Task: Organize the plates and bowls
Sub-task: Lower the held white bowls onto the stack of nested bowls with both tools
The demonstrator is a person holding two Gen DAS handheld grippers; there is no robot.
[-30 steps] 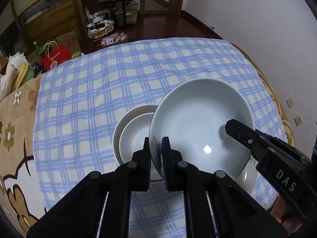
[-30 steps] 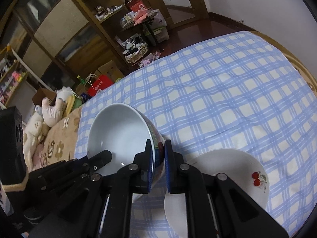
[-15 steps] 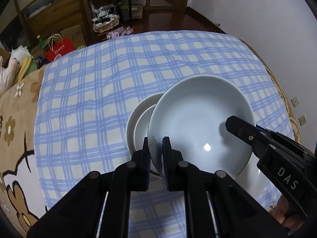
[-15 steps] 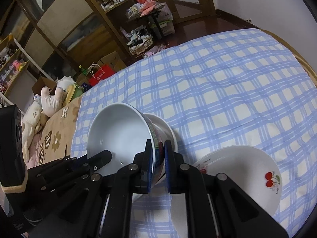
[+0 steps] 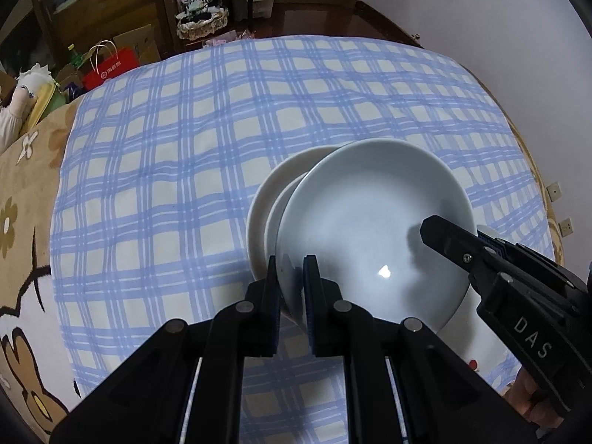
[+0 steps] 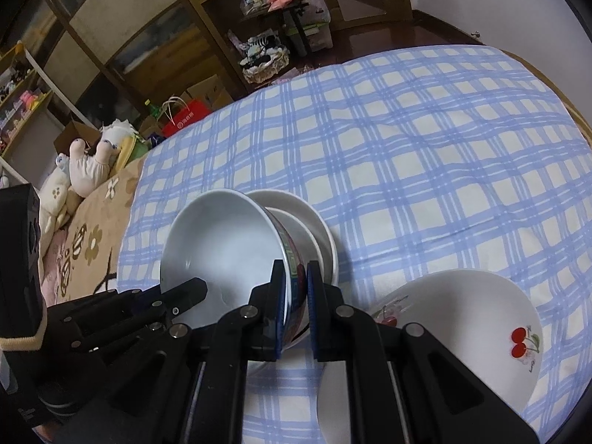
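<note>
Pale blue-grey glazed bowl [image 5: 373, 233] with a patterned outer wall [image 6: 222, 248] held tilted above the counter, gripped on two sides of its rim. Left gripper [image 5: 290, 285]: jaws clamped on the bowl's near-left rim, one finger inside, one outside. Right gripper [image 6: 296, 285]: jaws clamped on the right rim, the coloured outer band showing between the fingers. In the left wrist view the right gripper's black finger, lettered DAS, crosses the bowl's right edge; in the right wrist view the left gripper reaches the bowl's near-left rim.

Just beyond and beneath the bowl, a shallow white plate [image 5: 273, 185] lies on the cloth [image 6: 292, 203], with a smaller white dish [image 6: 296, 225] nested in it. Bowl overlaps both from the near side; contact cannot be told.

Near right of the bowl, a white bowl with a red cherry print [image 6: 462, 318] sits on the counter, apart from the stack.

Counter is covered with a blue-and-white checked cloth [image 5: 222, 118]. Left of it, a tan fabric with brown flower pattern [image 5: 22, 170]. Far left, a white plush toy [image 6: 92, 159] and a red paper bag [image 6: 185, 118]. Wooden shelving [image 6: 148, 37] along the far wall.
</note>
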